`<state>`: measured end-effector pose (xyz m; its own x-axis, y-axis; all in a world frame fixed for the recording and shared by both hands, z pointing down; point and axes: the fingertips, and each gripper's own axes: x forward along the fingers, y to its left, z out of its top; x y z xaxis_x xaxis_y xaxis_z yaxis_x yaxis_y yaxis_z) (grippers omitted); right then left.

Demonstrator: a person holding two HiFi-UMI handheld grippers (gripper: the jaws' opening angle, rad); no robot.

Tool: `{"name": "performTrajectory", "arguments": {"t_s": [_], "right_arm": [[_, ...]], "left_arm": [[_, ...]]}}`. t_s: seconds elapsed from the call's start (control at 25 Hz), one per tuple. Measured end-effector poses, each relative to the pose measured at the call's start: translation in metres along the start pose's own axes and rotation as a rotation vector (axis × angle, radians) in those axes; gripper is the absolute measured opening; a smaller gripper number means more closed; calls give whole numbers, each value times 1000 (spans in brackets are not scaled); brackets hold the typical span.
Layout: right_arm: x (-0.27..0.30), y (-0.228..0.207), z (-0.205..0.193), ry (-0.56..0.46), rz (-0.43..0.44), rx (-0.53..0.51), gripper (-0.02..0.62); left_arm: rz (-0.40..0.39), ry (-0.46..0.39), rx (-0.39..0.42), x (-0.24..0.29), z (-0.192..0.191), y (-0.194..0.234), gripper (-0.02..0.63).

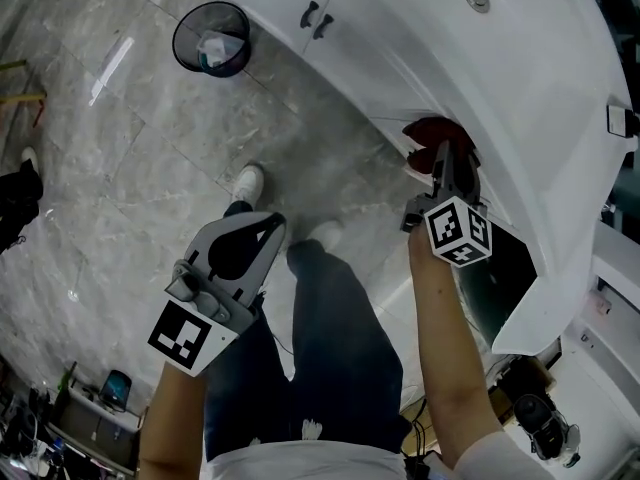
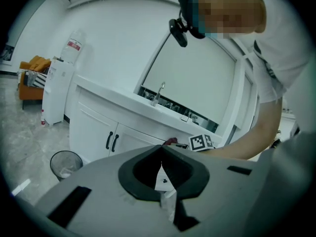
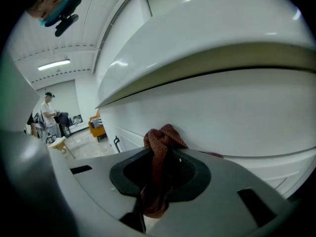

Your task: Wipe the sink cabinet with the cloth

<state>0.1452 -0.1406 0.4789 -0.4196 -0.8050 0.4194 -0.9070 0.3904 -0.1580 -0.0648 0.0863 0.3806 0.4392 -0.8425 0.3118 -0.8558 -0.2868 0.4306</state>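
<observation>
- The right gripper (image 1: pixel 443 163) has its jaws clamped on the red cloth (image 3: pixel 159 149). The cloth runs lengthwise along the jaw seam, and its bunched head pokes out past the tips.
- That head lies against the front of the sink cabinet (image 3: pixel 227 117), just under the countertop (image 3: pixel 212 38) overhang, so a wipe would likely run sideways along the panel.
- The left gripper (image 1: pixel 268 230) is well back from the cabinet, with its jaws together on nothing.
- The right gripper view shows the grip on the cloth. The head view shows the door handles (image 1: pixel 316 16) and the waste bin (image 1: pixel 211 38) further along.
</observation>
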Motion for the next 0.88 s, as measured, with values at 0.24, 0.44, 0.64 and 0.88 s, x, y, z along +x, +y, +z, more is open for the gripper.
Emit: {"name": "performTrajectory", "arguments": {"t_s": [0.24,0.44,0.64,0.88], "right_arm": [[10,3,-26,59,21,-12,78],[32,-3,-64,117,39,-25,78],[52,-8,-98,164,60,-58,77],[70,-15,-133,215,70,-69,75]], "left_arm": [[24,13,-29,0,-27,12,11],[48,22,-66,3,-46,19,11],[74,19,-71,8,-56,27,11],[112,17,-86,11,-70,34,11]]}}
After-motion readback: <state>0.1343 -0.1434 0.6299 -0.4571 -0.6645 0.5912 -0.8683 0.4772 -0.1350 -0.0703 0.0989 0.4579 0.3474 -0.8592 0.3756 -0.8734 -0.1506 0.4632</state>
